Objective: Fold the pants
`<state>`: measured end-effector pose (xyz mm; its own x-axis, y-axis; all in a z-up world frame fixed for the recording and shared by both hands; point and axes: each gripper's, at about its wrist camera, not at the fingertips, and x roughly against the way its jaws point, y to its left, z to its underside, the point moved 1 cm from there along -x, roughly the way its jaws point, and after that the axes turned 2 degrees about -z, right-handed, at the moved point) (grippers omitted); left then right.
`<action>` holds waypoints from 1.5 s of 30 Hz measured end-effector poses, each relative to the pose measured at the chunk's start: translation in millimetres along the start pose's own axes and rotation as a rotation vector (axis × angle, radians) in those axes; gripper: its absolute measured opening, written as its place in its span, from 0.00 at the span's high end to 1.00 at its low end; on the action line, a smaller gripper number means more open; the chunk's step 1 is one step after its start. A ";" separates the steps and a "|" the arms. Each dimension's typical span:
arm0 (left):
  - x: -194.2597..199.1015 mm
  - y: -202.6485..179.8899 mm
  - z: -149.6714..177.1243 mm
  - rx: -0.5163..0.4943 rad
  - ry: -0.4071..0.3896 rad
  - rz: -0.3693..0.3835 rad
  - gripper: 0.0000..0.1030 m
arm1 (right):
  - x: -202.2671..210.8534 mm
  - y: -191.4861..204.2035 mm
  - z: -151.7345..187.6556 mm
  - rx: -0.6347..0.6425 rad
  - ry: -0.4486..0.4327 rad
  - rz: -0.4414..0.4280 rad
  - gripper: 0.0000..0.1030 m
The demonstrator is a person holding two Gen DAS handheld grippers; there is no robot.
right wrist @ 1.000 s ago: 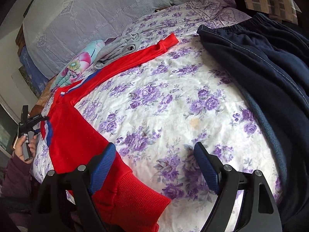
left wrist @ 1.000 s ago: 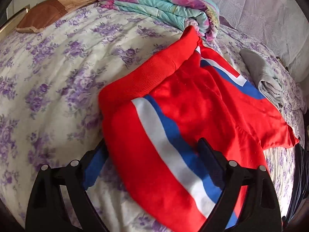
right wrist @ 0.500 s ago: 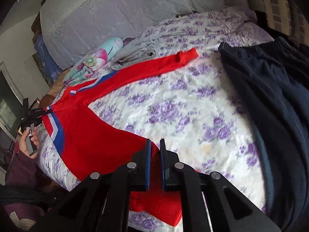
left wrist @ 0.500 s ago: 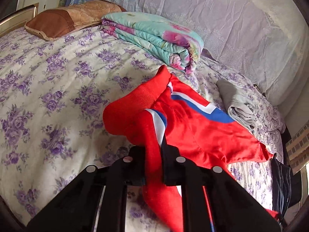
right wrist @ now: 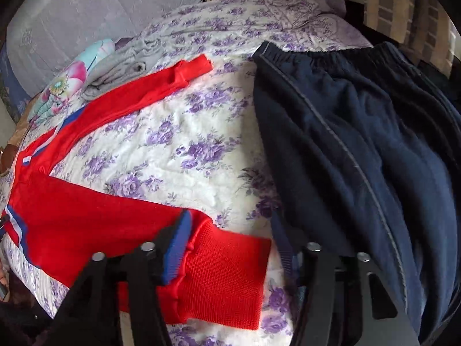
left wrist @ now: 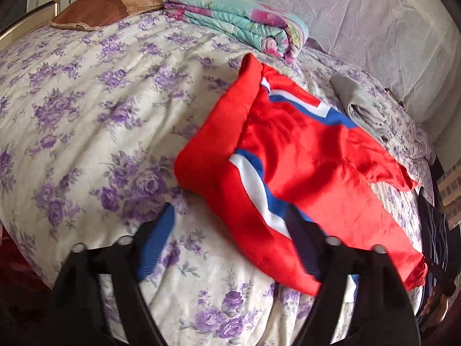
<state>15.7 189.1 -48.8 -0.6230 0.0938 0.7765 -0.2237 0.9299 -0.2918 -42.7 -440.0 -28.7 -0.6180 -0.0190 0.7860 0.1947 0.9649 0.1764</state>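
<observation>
Now red pants [left wrist: 302, 167] spread on bed [left wrist: 86, 115].

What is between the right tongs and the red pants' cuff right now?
Nothing visible. The right tongs are open directly over the ribbed cuff of the red pants, with no other cloth between. The navy pants lie apart to the right on the bedspread.
</observation>
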 end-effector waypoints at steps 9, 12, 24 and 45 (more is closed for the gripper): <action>-36.8 -7.0 -3.9 0.041 0.004 -0.001 0.16 | 2.8 14.6 44.5 0.008 0.049 -0.086 0.70; -29.9 0.0 -12.4 0.079 -0.021 0.047 0.57 | 29.8 11.2 27.9 0.015 -0.014 -0.117 0.94; -21.9 5.6 -1.3 -0.037 0.033 -0.060 0.29 | 25.5 0.9 36.9 0.079 0.137 0.076 0.71; -46.9 -61.7 14.5 -0.362 0.013 -0.133 0.09 | -41.4 112.9 23.7 0.180 0.188 -0.185 0.35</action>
<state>47.9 122.1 -75.3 -0.5963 -0.0340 0.8020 -0.0213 0.9994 0.0265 -13.2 -324.0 -55.3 -0.4754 -0.2300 0.8491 -0.0562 0.9712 0.2316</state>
